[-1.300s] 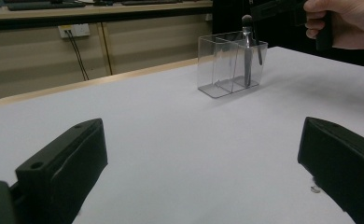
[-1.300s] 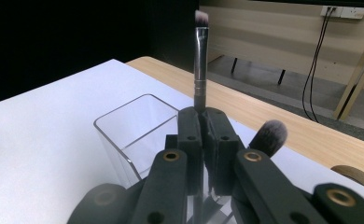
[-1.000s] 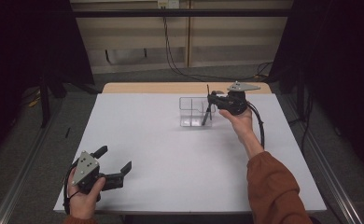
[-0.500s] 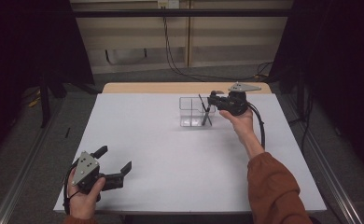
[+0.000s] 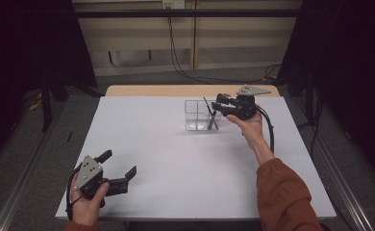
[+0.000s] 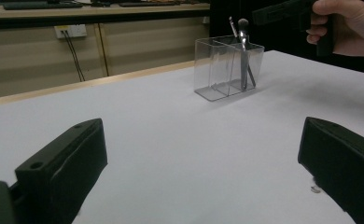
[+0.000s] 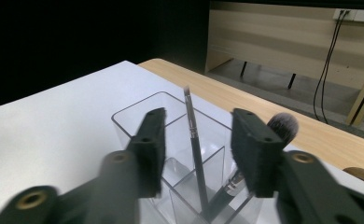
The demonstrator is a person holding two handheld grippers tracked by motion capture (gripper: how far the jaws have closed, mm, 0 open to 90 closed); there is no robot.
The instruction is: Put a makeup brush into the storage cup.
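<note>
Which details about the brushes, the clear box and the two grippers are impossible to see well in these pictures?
- Thin brush: its lower end in the clear organizer blurs behind the walls, right gripper view.
- Fluffy brush: the right gripper jaw covers most of it there.
- Both brushes: too small in the high view.
- Left gripper: jaws cut off by the bottom edge, left gripper view.
</note>
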